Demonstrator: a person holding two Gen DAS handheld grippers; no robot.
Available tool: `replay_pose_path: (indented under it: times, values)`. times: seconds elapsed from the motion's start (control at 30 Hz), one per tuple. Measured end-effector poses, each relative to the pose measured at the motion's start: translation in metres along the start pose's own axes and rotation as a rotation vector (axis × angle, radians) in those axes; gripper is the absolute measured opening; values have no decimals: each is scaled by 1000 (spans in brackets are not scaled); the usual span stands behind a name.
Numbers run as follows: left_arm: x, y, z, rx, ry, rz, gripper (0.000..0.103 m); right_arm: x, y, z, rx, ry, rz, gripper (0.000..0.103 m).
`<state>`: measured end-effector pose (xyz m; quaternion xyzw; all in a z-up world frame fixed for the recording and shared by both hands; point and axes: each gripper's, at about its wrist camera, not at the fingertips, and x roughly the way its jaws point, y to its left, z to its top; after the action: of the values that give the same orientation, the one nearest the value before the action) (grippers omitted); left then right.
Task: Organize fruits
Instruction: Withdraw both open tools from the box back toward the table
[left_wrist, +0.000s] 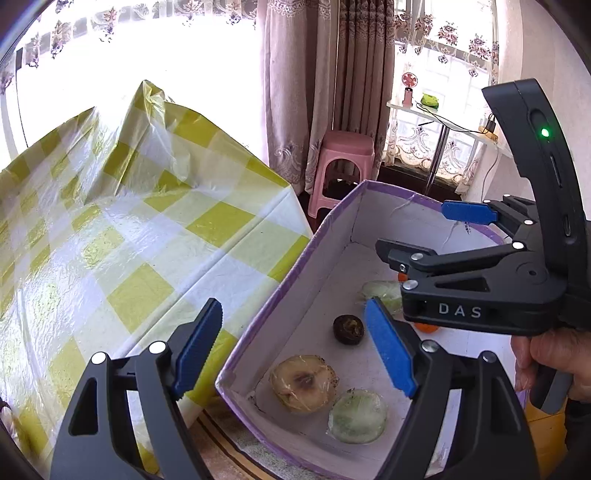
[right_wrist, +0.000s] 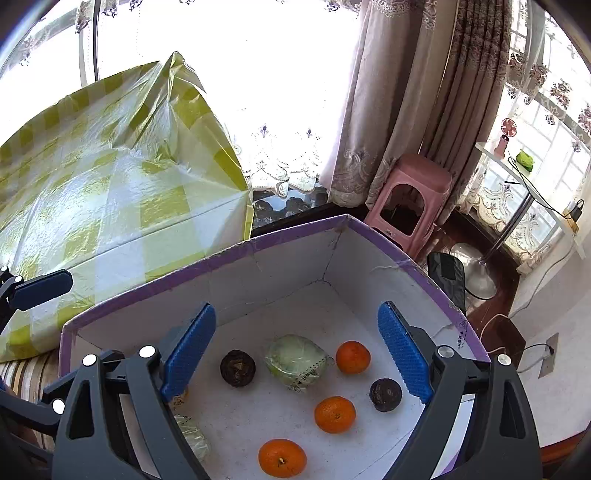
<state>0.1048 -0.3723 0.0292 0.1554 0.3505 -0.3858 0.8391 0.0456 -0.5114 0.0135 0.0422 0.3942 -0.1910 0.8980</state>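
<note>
A white cardboard box with a purple rim (left_wrist: 284, 284) (right_wrist: 258, 245) stands beside the table and holds the fruits. In the right wrist view it holds three oranges (right_wrist: 334, 414), two dark round fruits (right_wrist: 237, 368) and a wrapped green fruit (right_wrist: 295, 360). The left wrist view shows a wrapped brownish fruit (left_wrist: 303, 384), a wrapped green one (left_wrist: 357, 417) and a dark fruit (left_wrist: 348, 329). My left gripper (left_wrist: 295, 347) is open and empty over the box's near left rim. My right gripper (right_wrist: 297, 354) is open and empty above the box; it also shows in the left wrist view (left_wrist: 421, 229).
A table with a yellow-checked plastic cloth (left_wrist: 110, 221) (right_wrist: 92, 184) lies left of the box. A pink stool (left_wrist: 341, 162) (right_wrist: 410, 199) stands by the curtains. A white side table (right_wrist: 532, 184) and a power socket with cables (right_wrist: 546, 354) are at the right.
</note>
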Motion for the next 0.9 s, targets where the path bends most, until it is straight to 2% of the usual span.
replay_pose_path:
  times: [0.27,0.9]
  values:
    - [-18,30,-3,-88,-48,57,80,-17,34,3,-16,-50,61,87]
    - [-78,120,-35,-286,-125,181,81,-32,130,-2,-116,-50,223,87]
